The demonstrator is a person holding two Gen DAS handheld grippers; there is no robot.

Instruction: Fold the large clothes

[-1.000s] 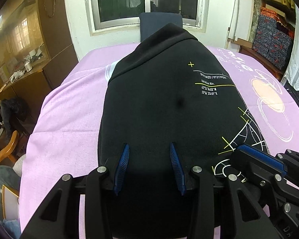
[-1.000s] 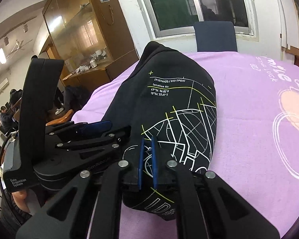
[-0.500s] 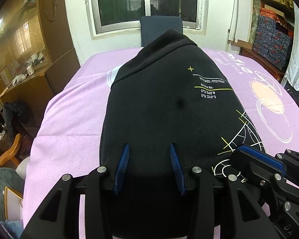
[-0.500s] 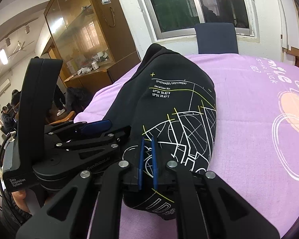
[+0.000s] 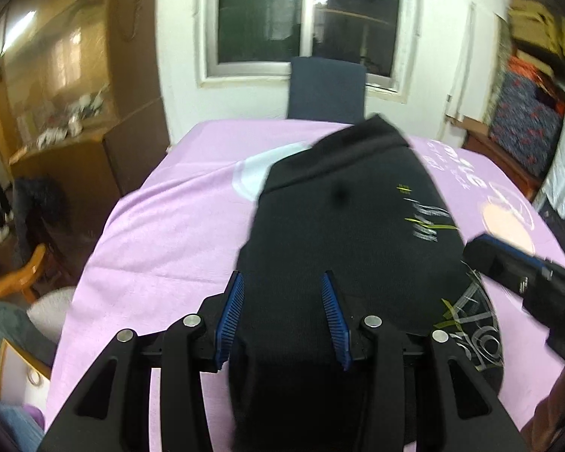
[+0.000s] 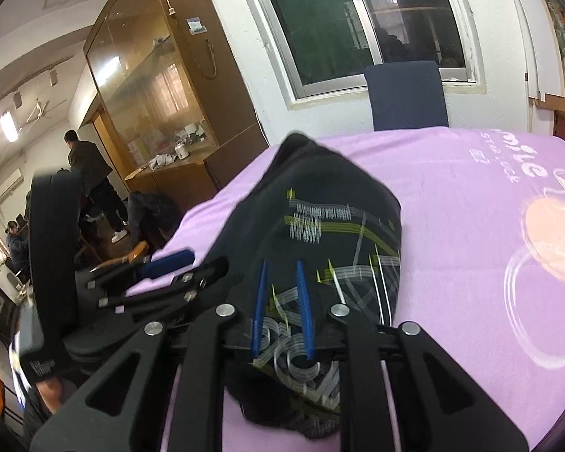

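A black sweatshirt (image 5: 342, 226) with white and yellow line print lies folded lengthwise on the purple-covered table (image 5: 169, 233); it also shows in the right wrist view (image 6: 320, 218). My left gripper (image 5: 284, 316) is open, its blue pads either side of the garment's near end, which drapes over it. My right gripper (image 6: 280, 309) has its pads a little apart over the printed near corner. The right gripper appears in the left wrist view (image 5: 523, 275); the left gripper appears in the right wrist view (image 6: 158, 275).
A blue chair (image 5: 326, 90) stands at the table's far end under a window. A wooden glass cabinet (image 6: 150, 105) stands to the left, with people (image 6: 90, 173) beyond. Patterned boxes (image 5: 523, 128) are stacked at the right. A wooden chair (image 5: 15, 282) stands by the left table edge.
Both grippers have risen and pulled back; the sweatshirt's near end has lifted and the garment looks shorter on the table. The right gripper's pads have parted from nearly shut.
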